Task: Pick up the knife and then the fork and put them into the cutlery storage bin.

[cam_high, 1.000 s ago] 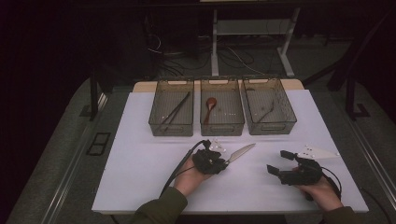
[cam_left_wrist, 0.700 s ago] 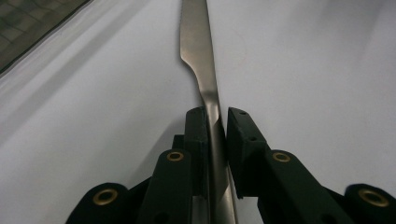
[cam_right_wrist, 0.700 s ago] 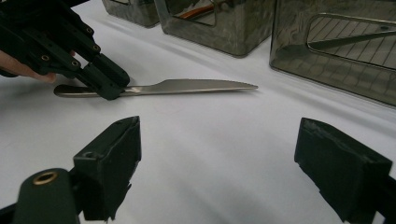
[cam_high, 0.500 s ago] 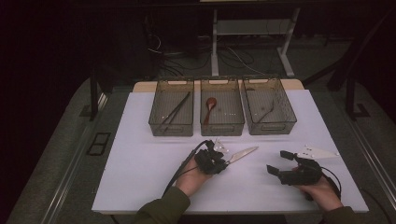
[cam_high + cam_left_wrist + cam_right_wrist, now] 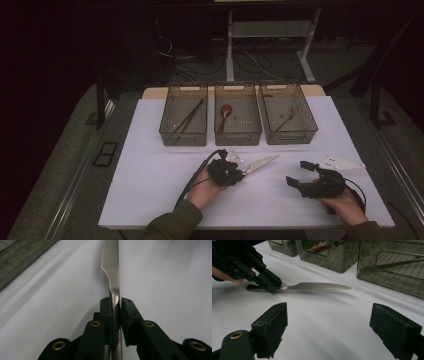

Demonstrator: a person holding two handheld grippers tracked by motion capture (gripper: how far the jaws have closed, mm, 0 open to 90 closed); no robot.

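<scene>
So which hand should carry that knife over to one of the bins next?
Left. The left gripper is already clamped on the knife at its handle, blade pointing toward the bins. The right gripper stands open and empty, off to the side.

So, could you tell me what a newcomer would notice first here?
Probably the table knife near the middle of the white table, its handle pinched in the left gripper. Behind it stand three mesh bins in a row, while the right gripper rests open at the right.
</scene>
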